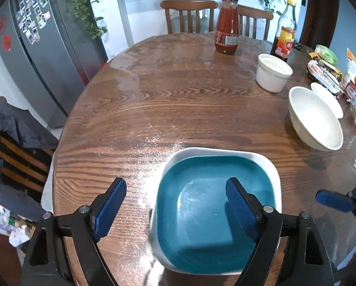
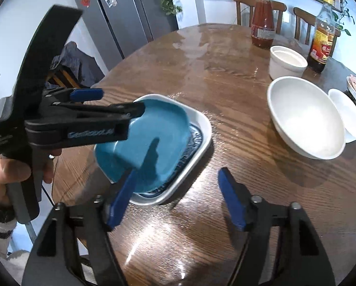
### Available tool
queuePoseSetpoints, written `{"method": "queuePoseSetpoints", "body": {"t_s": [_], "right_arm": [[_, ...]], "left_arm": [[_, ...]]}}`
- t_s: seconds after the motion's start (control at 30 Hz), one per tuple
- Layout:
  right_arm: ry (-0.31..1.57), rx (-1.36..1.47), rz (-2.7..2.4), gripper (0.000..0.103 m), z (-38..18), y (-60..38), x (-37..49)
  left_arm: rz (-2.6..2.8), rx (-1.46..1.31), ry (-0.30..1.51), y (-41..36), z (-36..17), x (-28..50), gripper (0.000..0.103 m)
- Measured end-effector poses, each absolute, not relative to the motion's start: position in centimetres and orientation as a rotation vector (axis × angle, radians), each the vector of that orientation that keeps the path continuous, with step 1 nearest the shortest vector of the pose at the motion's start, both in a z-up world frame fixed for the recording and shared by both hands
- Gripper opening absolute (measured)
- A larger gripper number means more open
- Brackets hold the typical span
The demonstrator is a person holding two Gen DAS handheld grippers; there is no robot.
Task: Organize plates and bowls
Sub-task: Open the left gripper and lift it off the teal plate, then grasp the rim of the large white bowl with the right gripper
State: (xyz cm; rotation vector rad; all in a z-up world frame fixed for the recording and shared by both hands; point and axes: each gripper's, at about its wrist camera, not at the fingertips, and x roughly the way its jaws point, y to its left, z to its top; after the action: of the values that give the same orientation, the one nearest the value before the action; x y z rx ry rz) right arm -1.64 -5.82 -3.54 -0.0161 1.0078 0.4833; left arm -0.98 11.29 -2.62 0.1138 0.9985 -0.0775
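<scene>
A square blue plate (image 1: 201,205) lies inside a square white dish (image 1: 272,171) at the near table edge; both show in the right wrist view, blue plate (image 2: 154,138) tilted over the white dish (image 2: 201,128). My left gripper (image 1: 175,197) is open, one finger over the blue plate, the other over bare table; it also shows in the right wrist view (image 2: 120,102). My right gripper (image 2: 175,190) is open and empty, its left finger (image 2: 123,195) by the dish's near rim. A large white bowl (image 2: 304,116), a white ramekin (image 2: 286,62) and a small white plate (image 2: 349,116) stand at right.
A red sauce jar (image 1: 227,26) and a dark sauce bottle (image 1: 285,33) stand at the far side of the round wooden table (image 1: 154,109). Food packets (image 1: 333,71) crowd the right edge. Chairs stand behind; a fridge (image 1: 46,47) is left.
</scene>
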Motion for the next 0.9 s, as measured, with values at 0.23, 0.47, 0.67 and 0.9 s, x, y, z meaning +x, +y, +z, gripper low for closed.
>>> {"method": "queuePoseSetpoints", "body": {"t_s": [0.23,0.47,0.67,0.9], "right_arm": [[1.007,0.142,0.437,0.08,-3.0,-9.9,-1.5],[0.986,0.224,0.357,0.08,-2.3,-13.7,-2.0],[0.976,0.261,0.25,0.08,-2.0,-17.0,-1.9],[0.971,0.397,0.13,0.08,-1.9,-23.2,-1.2]], "left_arm": [[-0.06,0.133,0.996,10.0,-2.2,-1.4,0.091],[-0.092,0.135,1.02,8.5,-2.5,-1.1,0.092],[-0.156,0.122,1.042,7.2,-2.5,-0.9,0.092],[-0.238,0.087,1.032,3.3,-1.9,1.3,0.092]]}}
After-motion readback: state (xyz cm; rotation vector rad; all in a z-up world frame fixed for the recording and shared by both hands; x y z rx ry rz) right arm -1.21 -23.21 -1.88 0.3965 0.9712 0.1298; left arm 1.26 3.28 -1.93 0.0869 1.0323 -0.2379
